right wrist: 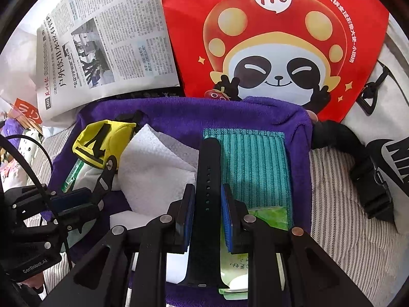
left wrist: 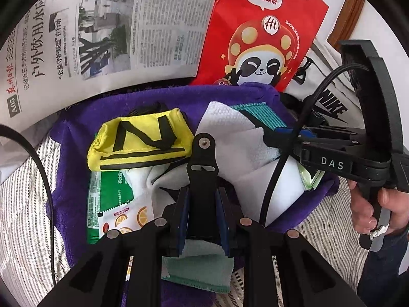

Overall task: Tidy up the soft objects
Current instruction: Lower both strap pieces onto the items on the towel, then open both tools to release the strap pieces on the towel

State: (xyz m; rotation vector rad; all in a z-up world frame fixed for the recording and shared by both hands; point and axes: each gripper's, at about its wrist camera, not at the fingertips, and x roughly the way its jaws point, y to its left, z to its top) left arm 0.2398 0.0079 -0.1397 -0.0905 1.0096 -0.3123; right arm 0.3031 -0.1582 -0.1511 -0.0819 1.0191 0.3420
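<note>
On the purple towel (right wrist: 179,113), spread over the striped bedding (right wrist: 345,204), a heap of soft items was gathered: a yellow pouch (left wrist: 138,140) toward the towel's far left corner, a white cloth (left wrist: 230,138) at its middle, and a teal ribbed cloth (right wrist: 255,163) toward its far right edge. The left gripper (left wrist: 202,220) was seen with a black strap clip (left wrist: 203,163) standing between its jaws; whether the pads actually pressed it could not be told. The right gripper (right wrist: 205,217) was seen with a black perforated strap (right wrist: 208,179) running between its jaws, which stood slightly apart from it, so a firm grasp could not be confirmed. A slip was judged the chief risk: the strap was smooth and narrow and could slide out if lifted with loose jaws. A second risk was judged to lie in the crowding of both grippers over the heap, where a cable (left wrist: 286,153) could snag the white cloth and drag neighbouring items off the towel. A snack packet (left wrist: 110,204) lay partly buried near the towel's left edge. The cloths appeared limp and creased.
</note>
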